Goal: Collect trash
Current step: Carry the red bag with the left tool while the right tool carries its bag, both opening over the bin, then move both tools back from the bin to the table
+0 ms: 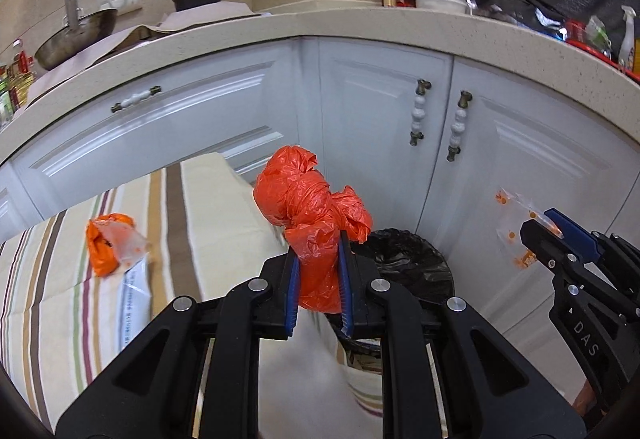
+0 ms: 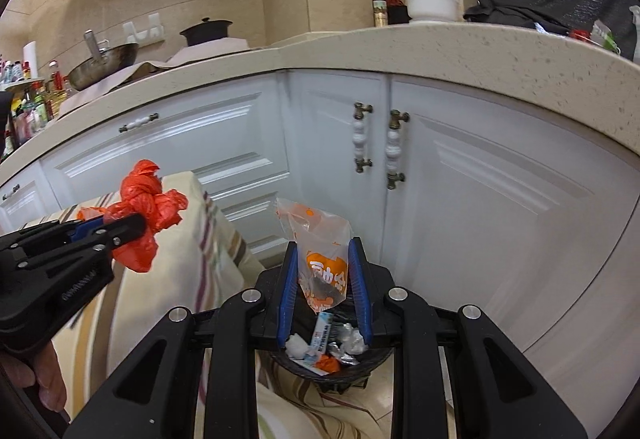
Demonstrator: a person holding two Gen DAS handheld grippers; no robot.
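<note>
While both hands carry rubbish toward the bin, the two views read like this:

Left wrist view, left gripper (image 1: 318, 275): closed on a knotted orange plastic bag (image 1: 310, 211), which sticks up between the blue pads.
Left wrist view, trash bin (image 1: 416, 263): black-lined, just beyond and right of the held bag, in front of the white cabinet doors (image 1: 384, 111).
Left wrist view, leftovers: another orange wrapper (image 1: 110, 245) lies on the striped tabletop (image 1: 48, 279) at left, on a white printed packet (image 1: 134, 303).
Left wrist view, right gripper (image 1: 550, 229): at the far right, pinching a clear printed bag (image 1: 514, 223).
Right wrist view, right gripper (image 2: 326, 275): closed on the clear bag with orange print (image 2: 320, 259), directly over the bin's mouth (image 2: 332, 355), where scraps already lie.
Right wrist view, left gripper (image 2: 132, 227): at left, over the tabletop edge, not yet above the bin.
Step in hand: carrying to the bin, I judge.
Next move: the right pads should part to drop the bag; the left needs to travel right first.
</note>
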